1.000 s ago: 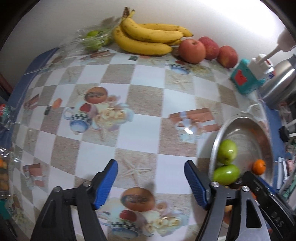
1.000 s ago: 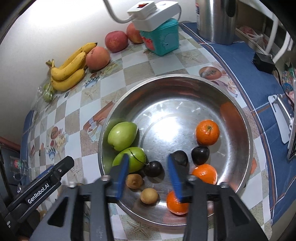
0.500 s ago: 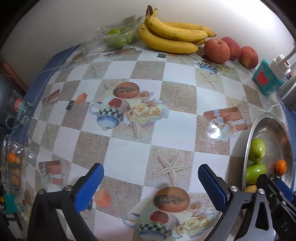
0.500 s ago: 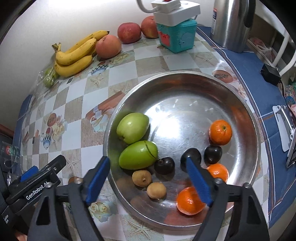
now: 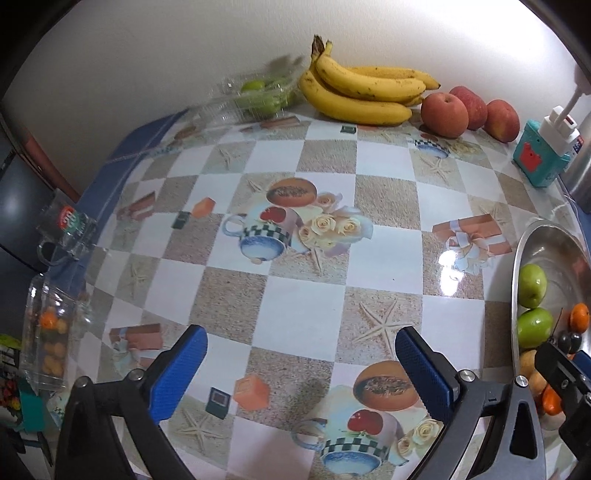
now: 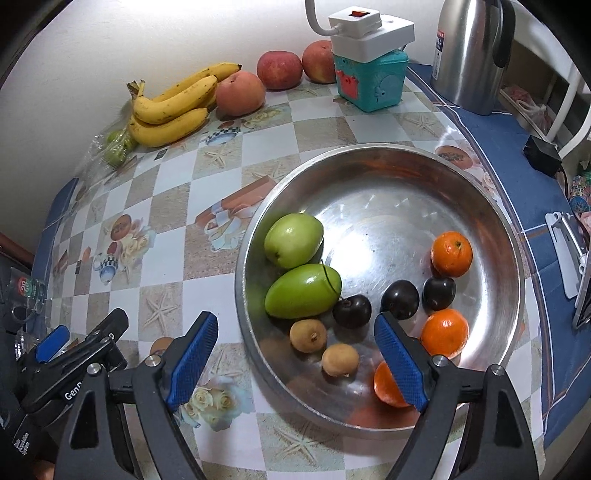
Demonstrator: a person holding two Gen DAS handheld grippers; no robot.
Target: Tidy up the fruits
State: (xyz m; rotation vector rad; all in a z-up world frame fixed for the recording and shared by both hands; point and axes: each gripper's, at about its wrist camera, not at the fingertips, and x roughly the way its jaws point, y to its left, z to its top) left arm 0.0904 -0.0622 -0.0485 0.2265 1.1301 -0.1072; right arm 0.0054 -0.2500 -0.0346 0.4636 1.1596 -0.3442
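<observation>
The table (image 5: 306,295) wears a glossy checked cloth of white and sand-coloured squares, printed with starfish, teapots, roses and gift boxes, with a blue border along its edges; it stands against a plain pale wall. At the back lie a bunch of bananas (image 5: 364,92), three red apples (image 5: 443,114) and a clear plastic box of green fruit (image 5: 258,96); a teal box (image 6: 373,83) carries a white power strip (image 6: 369,31), and a steel kettle (image 6: 469,51) stands on the blue border beside it. A glass mug (image 5: 68,232) with a round red and green label, unreadable, sits at the left edge.

The metal bowl (image 6: 380,162) holds two green fruits (image 6: 293,240), three oranges (image 6: 451,253), three dark plums (image 6: 400,299) and two small brown fruits (image 6: 308,335).

The right gripper (image 6: 291,352) hangs over the near rim of the bowl, jaws spread wide and holding nothing; the left gripper (image 5: 301,365) hovers over bare cloth just left of the bowl, jaws likewise wide and empty. On the left gripper's body, seen from the right wrist, the letters "Gen" can be read; the rest is cut off.
</observation>
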